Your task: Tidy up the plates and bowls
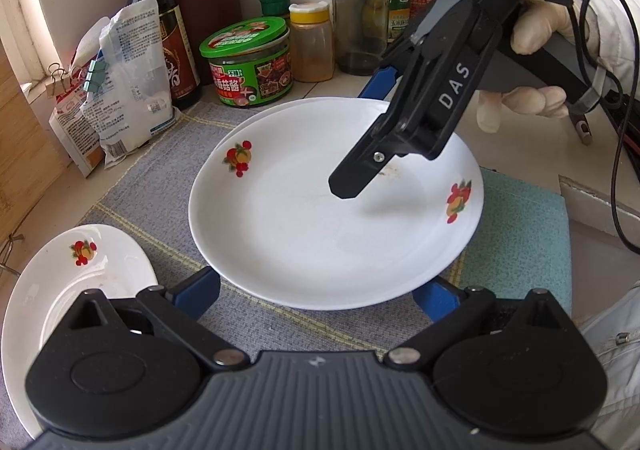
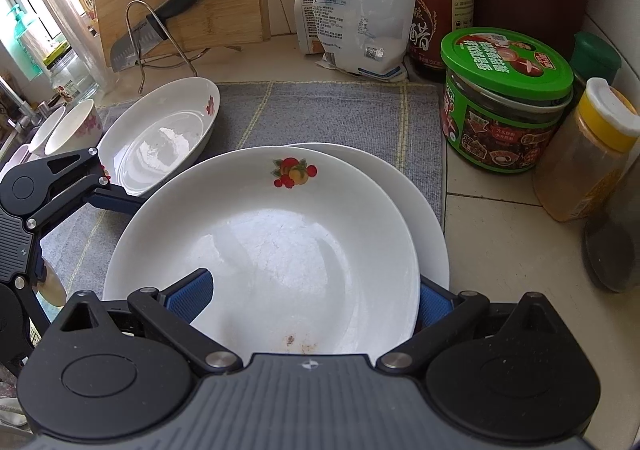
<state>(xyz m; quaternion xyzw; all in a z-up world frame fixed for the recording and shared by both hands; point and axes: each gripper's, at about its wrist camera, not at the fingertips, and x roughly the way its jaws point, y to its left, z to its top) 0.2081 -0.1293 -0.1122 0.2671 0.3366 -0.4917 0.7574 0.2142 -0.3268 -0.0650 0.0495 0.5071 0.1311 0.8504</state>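
A white plate with fruit decals (image 1: pixel 304 218) (image 2: pixel 264 246) lies stacked on a second white plate (image 2: pixel 416 202) on a grey mat (image 1: pixel 160 178) (image 2: pixel 320 110). My right gripper (image 2: pixel 316 298) (image 1: pixel 360 178) is open, one blue finger (image 2: pixel 192 296) over the top plate's rim and one (image 2: pixel 434 304) outside it. My left gripper (image 1: pixel 324 294) is open with its blue fingers (image 1: pixel 200 290) spread at the stack's near edge, under the rim. A third fruit plate (image 1: pixel 72 282) (image 2: pixel 160 138) lies to the left. Two white cups (image 2: pixel 68 126) stand beyond it.
Sauce bottle (image 1: pixel 160 18), green-lidded jar (image 1: pixel 252 62) (image 2: pixel 504 98), spice jar (image 1: pixel 312 42) (image 2: pixel 588 146), glass bottle (image 1: pixel 360 14) and flour bags (image 1: pixel 120 82) (image 2: pixel 360 10) line the back. A cutting board with knife (image 2: pixel 160 22) stands far left. A teal cloth (image 1: pixel 520 234) lies right.
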